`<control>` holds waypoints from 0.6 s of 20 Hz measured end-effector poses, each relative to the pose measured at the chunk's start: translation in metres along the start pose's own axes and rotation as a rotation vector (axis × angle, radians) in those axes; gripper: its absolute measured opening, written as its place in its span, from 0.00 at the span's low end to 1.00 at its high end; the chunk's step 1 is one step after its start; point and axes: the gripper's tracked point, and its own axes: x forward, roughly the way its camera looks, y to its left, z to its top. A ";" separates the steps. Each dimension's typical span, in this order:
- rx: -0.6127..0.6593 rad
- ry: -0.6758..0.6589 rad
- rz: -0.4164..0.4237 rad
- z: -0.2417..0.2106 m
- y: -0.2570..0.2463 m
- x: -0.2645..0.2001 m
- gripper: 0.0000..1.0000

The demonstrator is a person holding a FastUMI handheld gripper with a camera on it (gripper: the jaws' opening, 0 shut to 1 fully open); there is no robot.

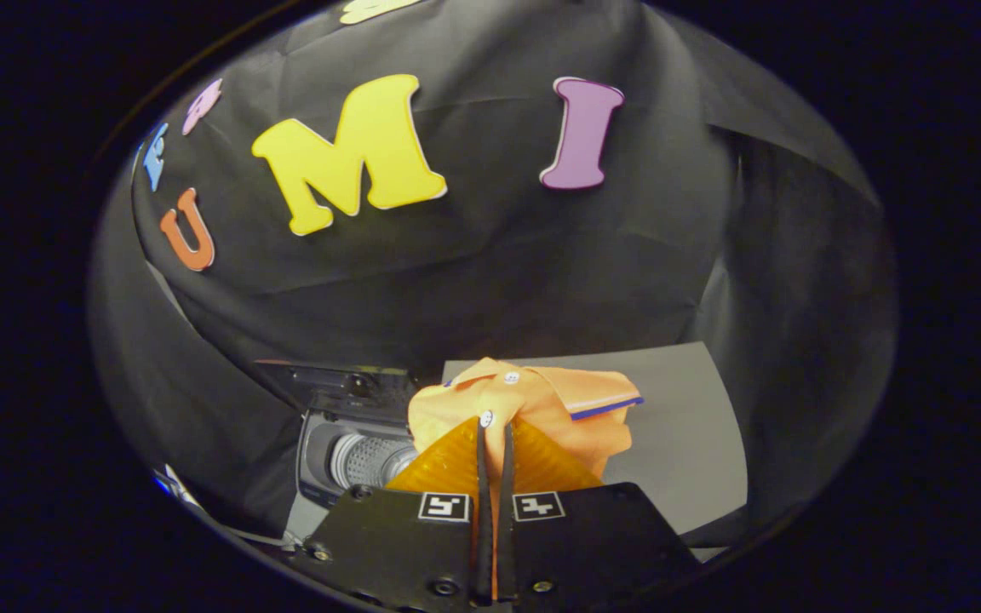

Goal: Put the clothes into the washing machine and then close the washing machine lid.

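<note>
An orange shirt (533,400) with white buttons and a blue-trimmed sleeve hangs from my gripper (494,430), whose two fingers are pinched together on its fabric. The shirt is lifted above the grey table (686,426). Below and to the left of the fingers stands the small washing machine (346,460), its lid (329,375) raised open at the back and its ribbed drum (367,460) visible inside. The shirt's left edge hangs beside the machine's opening.
The grey tabletop stretches to the right beyond the shirt. Black cloth walls close in behind and on both sides of the machine and table.
</note>
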 end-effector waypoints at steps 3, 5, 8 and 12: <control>-0.035 -0.020 0.042 0.010 0.034 -0.007 0.06; -0.053 -0.031 0.067 0.015 0.053 -0.010 0.06; -0.083 -0.038 0.109 0.018 0.087 -0.011 0.06; -0.127 -0.036 0.161 0.016 0.132 -0.010 0.05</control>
